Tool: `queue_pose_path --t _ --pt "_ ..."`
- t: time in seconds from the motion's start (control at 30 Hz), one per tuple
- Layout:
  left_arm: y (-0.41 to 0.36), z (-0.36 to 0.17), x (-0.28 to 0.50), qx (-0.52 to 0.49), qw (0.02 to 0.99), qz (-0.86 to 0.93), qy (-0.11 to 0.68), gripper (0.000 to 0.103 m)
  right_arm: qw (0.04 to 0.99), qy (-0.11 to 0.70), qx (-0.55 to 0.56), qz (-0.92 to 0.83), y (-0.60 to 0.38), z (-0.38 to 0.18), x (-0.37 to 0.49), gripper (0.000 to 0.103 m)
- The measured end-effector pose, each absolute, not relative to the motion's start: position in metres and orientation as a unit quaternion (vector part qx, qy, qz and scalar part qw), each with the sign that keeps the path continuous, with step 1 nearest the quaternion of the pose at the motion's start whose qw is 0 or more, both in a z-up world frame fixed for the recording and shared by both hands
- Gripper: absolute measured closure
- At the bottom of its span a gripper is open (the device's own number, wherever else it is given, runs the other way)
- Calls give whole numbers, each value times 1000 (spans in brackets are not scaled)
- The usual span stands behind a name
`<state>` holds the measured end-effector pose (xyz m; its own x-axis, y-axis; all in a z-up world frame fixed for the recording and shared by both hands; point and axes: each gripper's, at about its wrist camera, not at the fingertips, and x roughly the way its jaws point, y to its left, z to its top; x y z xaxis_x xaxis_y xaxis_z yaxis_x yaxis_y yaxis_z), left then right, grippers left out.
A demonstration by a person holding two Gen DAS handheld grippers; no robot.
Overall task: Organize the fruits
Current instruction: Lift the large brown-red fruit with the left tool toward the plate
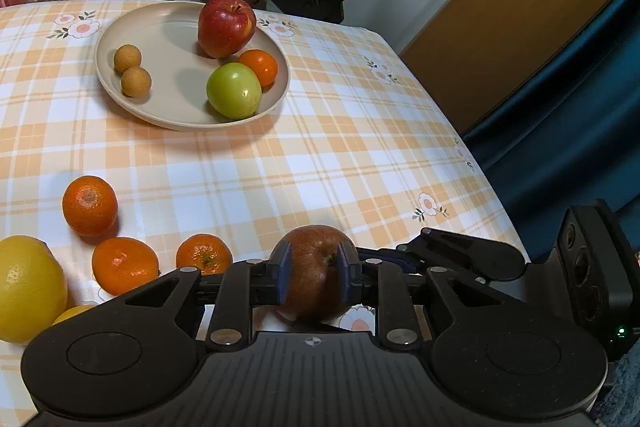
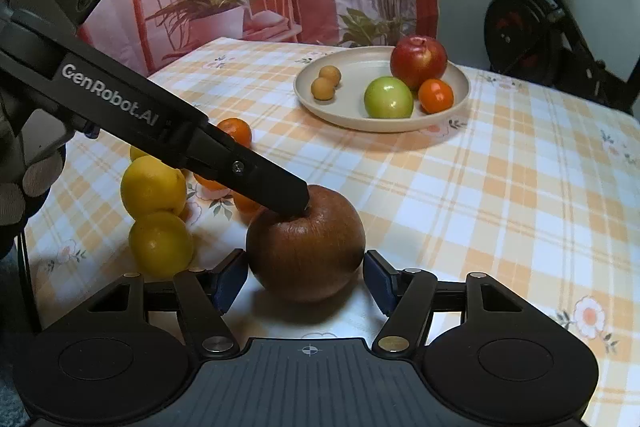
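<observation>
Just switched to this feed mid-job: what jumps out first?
A brown apple near the table's front edge, clamped by the left gripper while the right gripper stands open around it, jaws not touching. Behind it, a beige plate holds a red apple and a green apple.

Matte black left tool (image 1: 314,277) with blue pads, ribbed base, silver rivets, white "GenRobot.AI" lettering, matching right tool (image 2: 306,277)
</observation>
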<state>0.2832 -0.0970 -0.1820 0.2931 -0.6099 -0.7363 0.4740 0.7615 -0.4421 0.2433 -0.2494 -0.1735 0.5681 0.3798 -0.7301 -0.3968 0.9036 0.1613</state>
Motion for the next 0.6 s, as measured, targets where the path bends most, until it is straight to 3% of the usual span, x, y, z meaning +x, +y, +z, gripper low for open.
queue_pose_path --t 0.33,0.6 --pt "-96 -184 286 -81 802 -335 487 75 888 406 12 215 -251 -177 245 43" --pt "-84 -152 288 -104 825 -331 446 75 901 372 3 221 -247 -147 253 43"
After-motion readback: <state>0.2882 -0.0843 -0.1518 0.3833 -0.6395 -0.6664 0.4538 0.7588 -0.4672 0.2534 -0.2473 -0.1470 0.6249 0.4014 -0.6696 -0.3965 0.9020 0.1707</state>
